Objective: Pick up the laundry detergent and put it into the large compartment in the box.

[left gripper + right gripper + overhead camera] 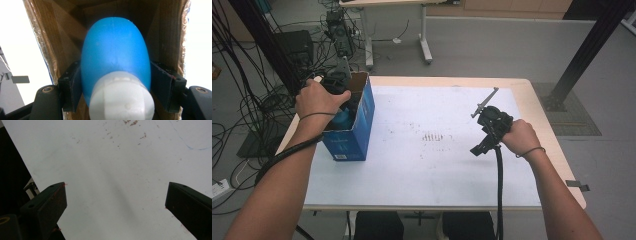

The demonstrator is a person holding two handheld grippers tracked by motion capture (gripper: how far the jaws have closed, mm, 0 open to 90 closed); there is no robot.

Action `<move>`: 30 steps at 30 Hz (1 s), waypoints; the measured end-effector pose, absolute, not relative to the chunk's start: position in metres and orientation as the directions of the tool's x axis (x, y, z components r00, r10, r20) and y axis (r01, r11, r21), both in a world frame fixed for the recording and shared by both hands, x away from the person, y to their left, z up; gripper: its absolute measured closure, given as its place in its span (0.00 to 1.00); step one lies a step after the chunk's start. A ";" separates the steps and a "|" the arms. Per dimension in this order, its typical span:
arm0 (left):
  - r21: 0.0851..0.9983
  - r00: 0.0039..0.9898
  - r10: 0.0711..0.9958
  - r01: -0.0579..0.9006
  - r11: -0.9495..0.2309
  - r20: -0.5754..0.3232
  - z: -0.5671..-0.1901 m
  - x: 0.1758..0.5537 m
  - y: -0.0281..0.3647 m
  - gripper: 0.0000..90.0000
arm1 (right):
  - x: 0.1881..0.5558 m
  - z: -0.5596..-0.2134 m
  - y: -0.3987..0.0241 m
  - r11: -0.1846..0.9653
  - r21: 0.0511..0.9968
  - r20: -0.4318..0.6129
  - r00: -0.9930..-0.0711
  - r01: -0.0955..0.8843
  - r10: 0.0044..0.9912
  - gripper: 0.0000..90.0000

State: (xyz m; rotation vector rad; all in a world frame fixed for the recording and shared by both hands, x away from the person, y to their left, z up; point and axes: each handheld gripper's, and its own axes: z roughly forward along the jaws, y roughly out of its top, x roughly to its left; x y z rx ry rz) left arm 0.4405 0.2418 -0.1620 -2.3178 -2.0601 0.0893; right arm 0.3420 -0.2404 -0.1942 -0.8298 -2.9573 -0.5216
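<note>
A blue cardboard box point(357, 135) stands open-topped at the table's left edge. My left gripper point(337, 85) reaches down into it from above. In the left gripper view its jaws point(116, 85) sit on either side of a blue bottle point(115, 50) with a white cap point(122, 97), and both pads point(72, 85) lie against the bottle's sides, between brown cardboard walls point(42, 30). The bottle's blue body point(343, 119) peeks out of the box. My right gripper point(479, 132) is held over the table's right half, open, with nothing between its jaws point(116, 202).
The white table top point(427, 165) carries a few small brown specks point(432, 136) near its middle. Behind it stands another table's leg point(426, 47). Cables point(247, 105) and black frame posts point(584, 50) are on the floor at the left and right.
</note>
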 end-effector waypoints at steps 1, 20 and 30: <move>-0.065 0.116 0.993 0.991 -0.117 -0.015 -0.162 0.440 0.242 0.35 | 0.342 -0.194 -0.241 0.802 0.312 0.117 -0.858 0.510 0.500 0.04; -0.032 0.129 0.991 0.991 -0.130 -0.020 -0.138 0.434 0.241 0.27 | 0.342 -0.195 -0.238 0.804 0.314 0.115 -0.860 0.506 0.497 0.04; 0.003 0.167 0.986 0.986 -0.167 -0.001 -0.104 0.427 0.231 0.24 | 0.343 -0.195 -0.238 0.803 0.318 0.114 -0.861 0.505 0.496 0.04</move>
